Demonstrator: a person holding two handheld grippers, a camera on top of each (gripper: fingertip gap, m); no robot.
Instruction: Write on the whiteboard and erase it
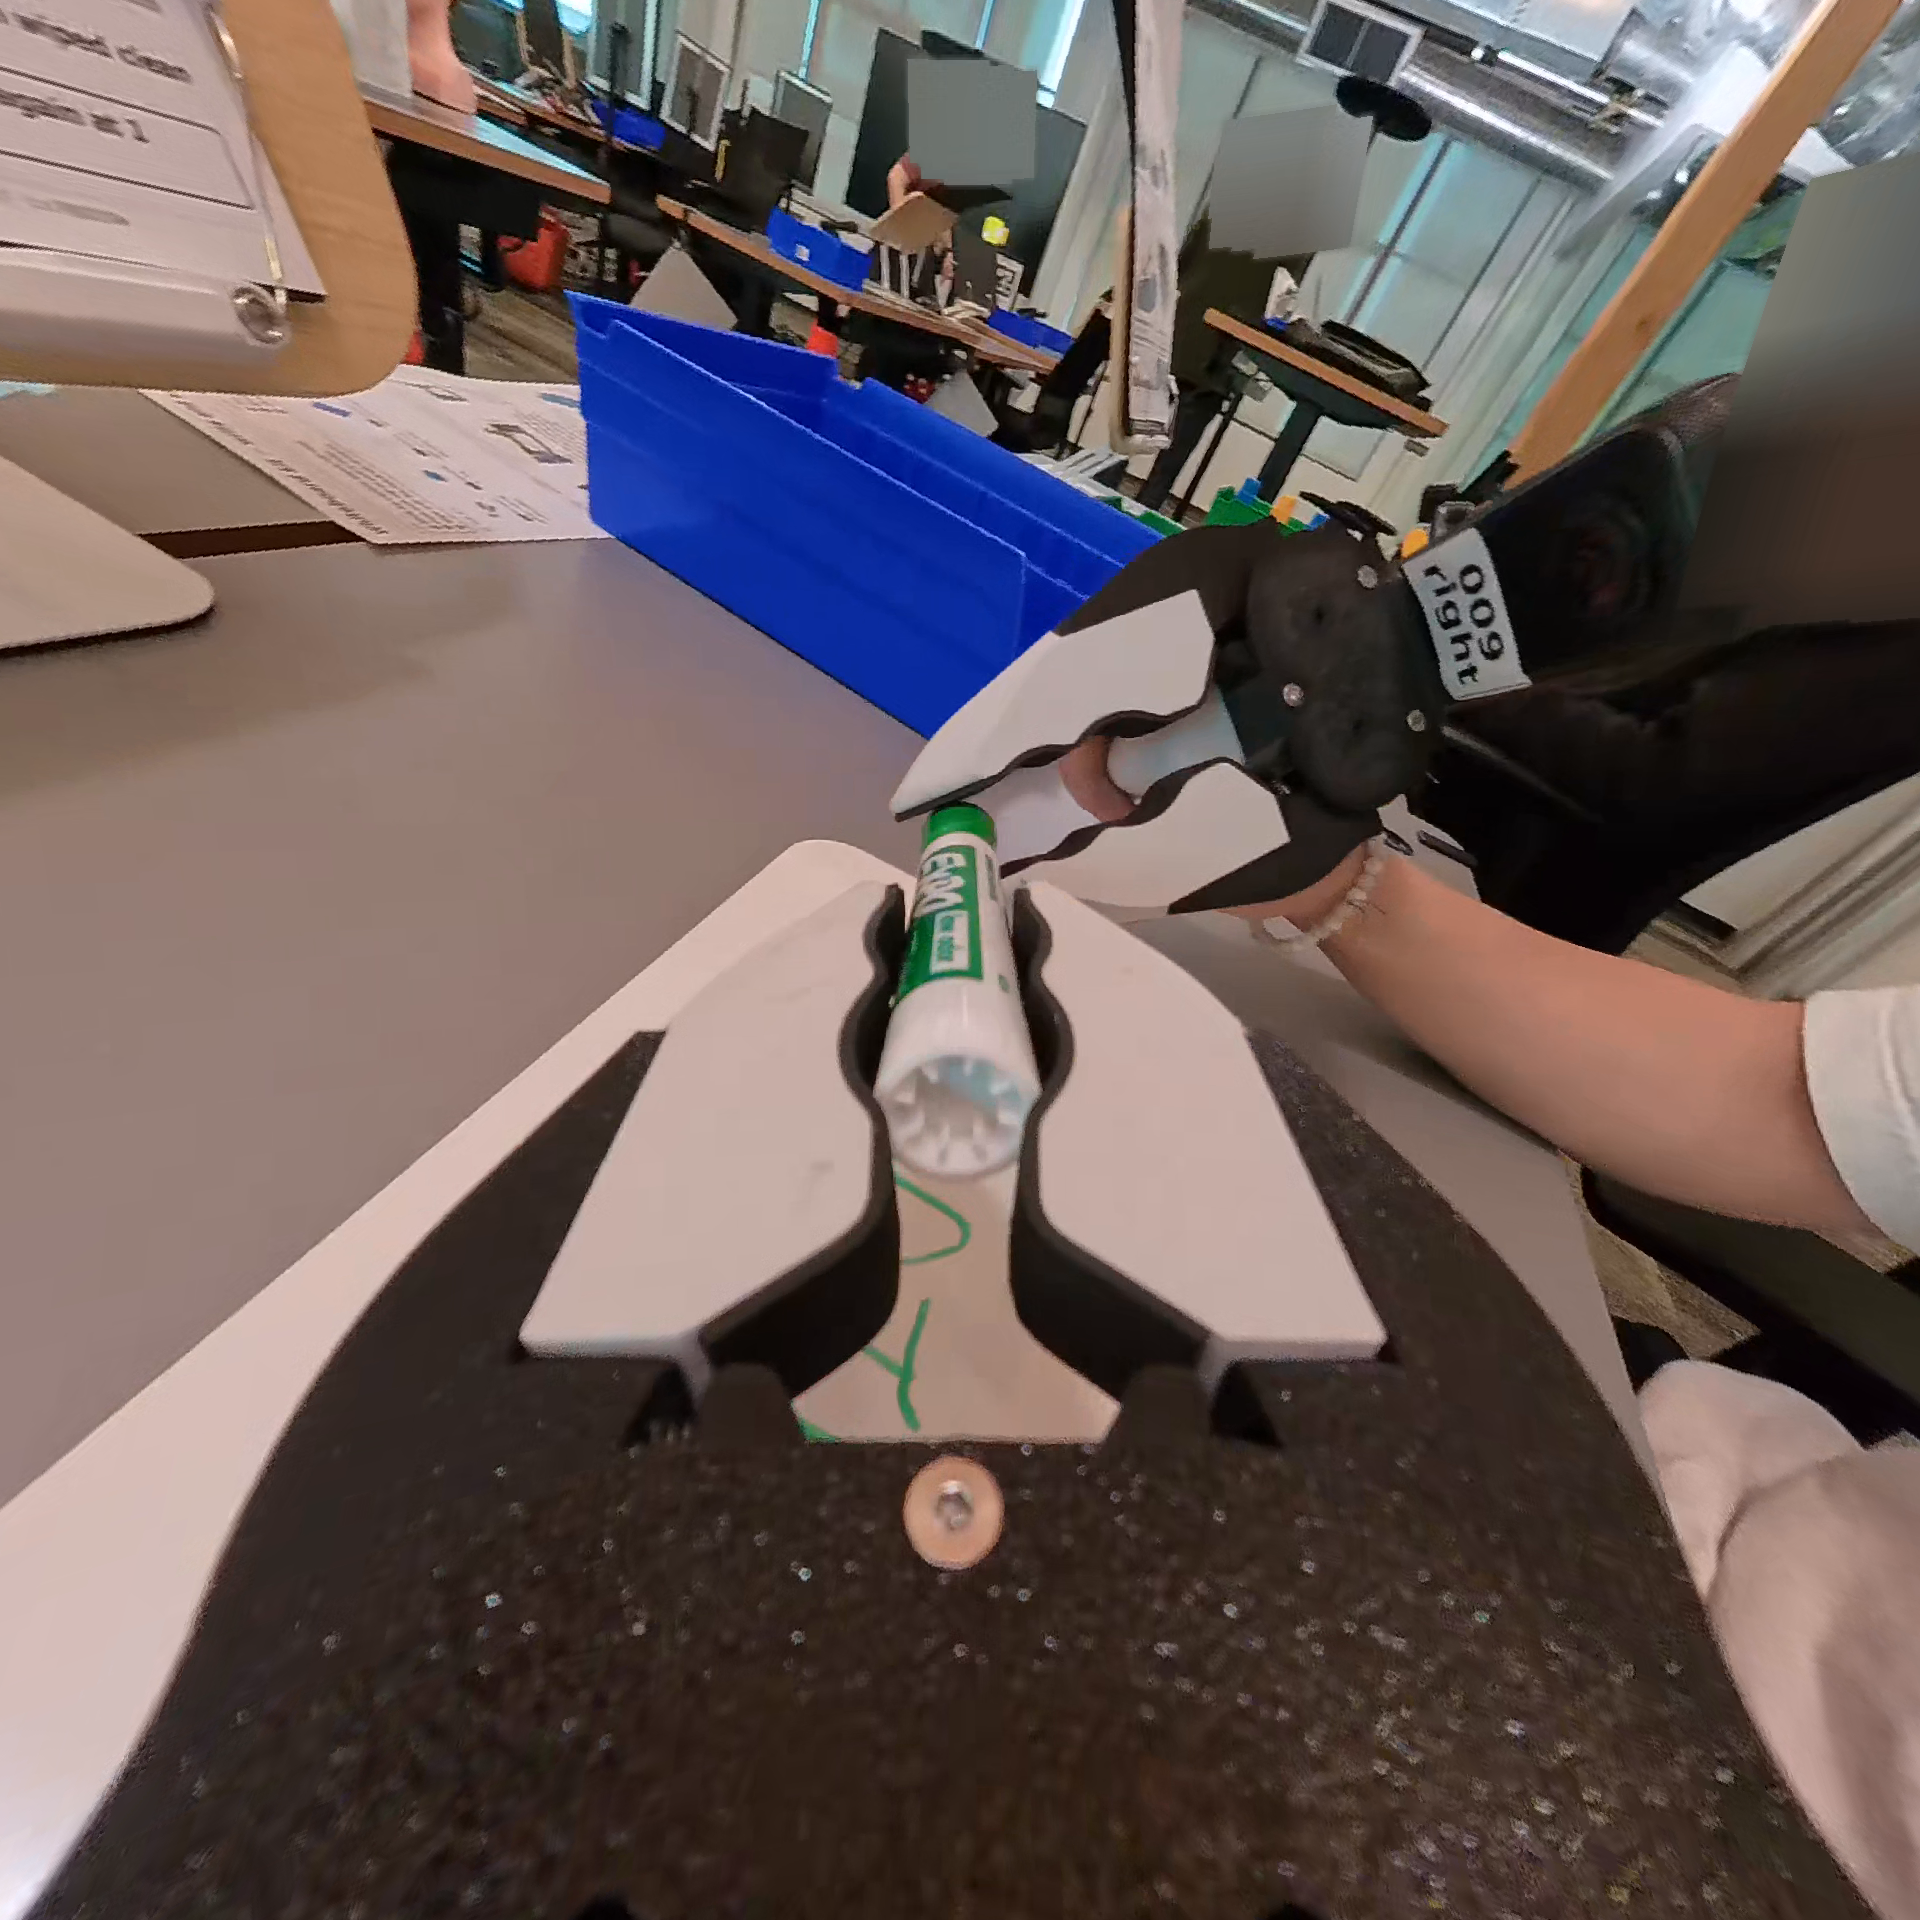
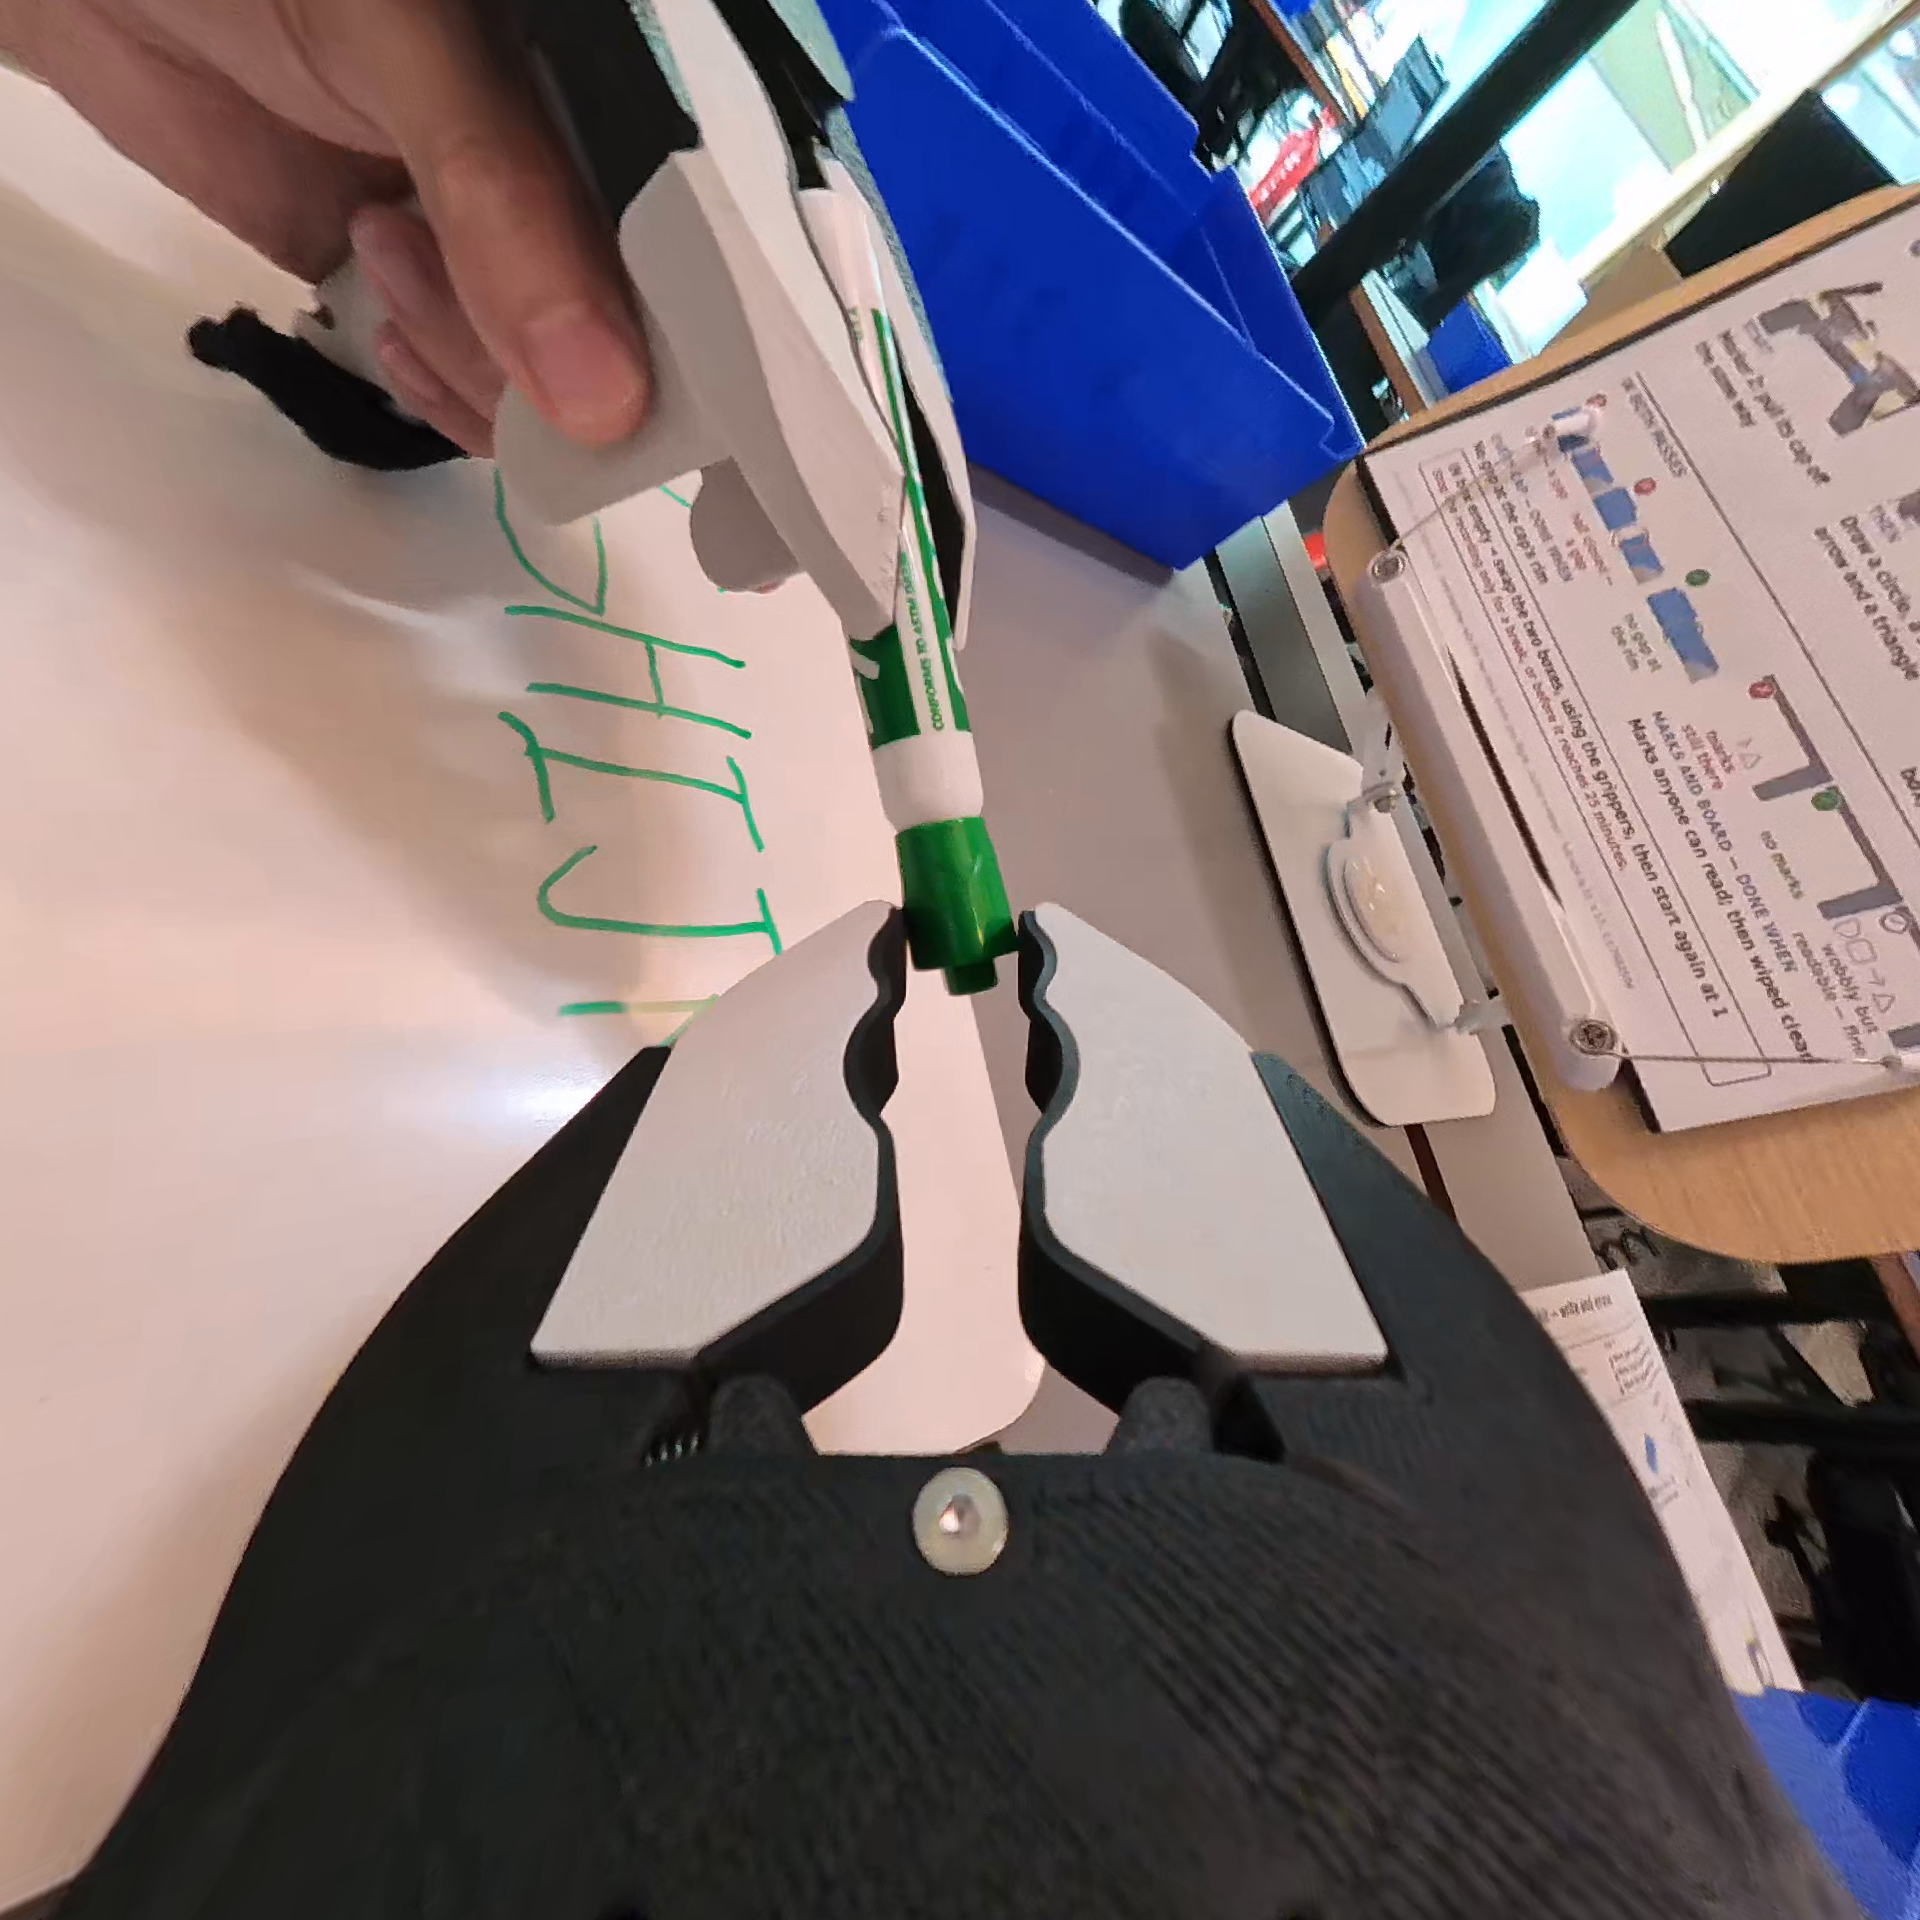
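**At centre frame: marker held between both tools, cap end and barrel**

In the middle of the left wrist view the left tool [image 1: 951, 997] is clamped on the white barrel of the green marker [image 1: 951, 966], its butt end facing the camera and its green cap end pointing away, toward the right tool [image 1: 961, 831] coming in from the right of the frame. In the right wrist view the right tool [image 2: 961, 935] has its tips closed on the green cap [image 2: 956, 904] at the marker's [image 2: 920, 727] end. With one tool steadying the barrel and the other pinching the cap, this looks like capping or uncapping; which of the two I cannot tell.

The whiteboard [image 2: 260, 831] lies flat on the grey surface [image 1: 416, 748], filling the left of the right wrist view and already carrying green writing [image 2: 623, 748], so the writing step appears done and erasing is likely ahead. A black object [image 2: 312, 384] at the upper left of that view, partly hidden by a hand [image 2: 364, 156], may be the eraser.

A blue bin [image 1: 831, 499] stands just behind the marker at centre. An instruction sheet on a wooden clipboard [image 2: 1714, 779] sits at the right, clear of the board. Nothing blocks the tools.
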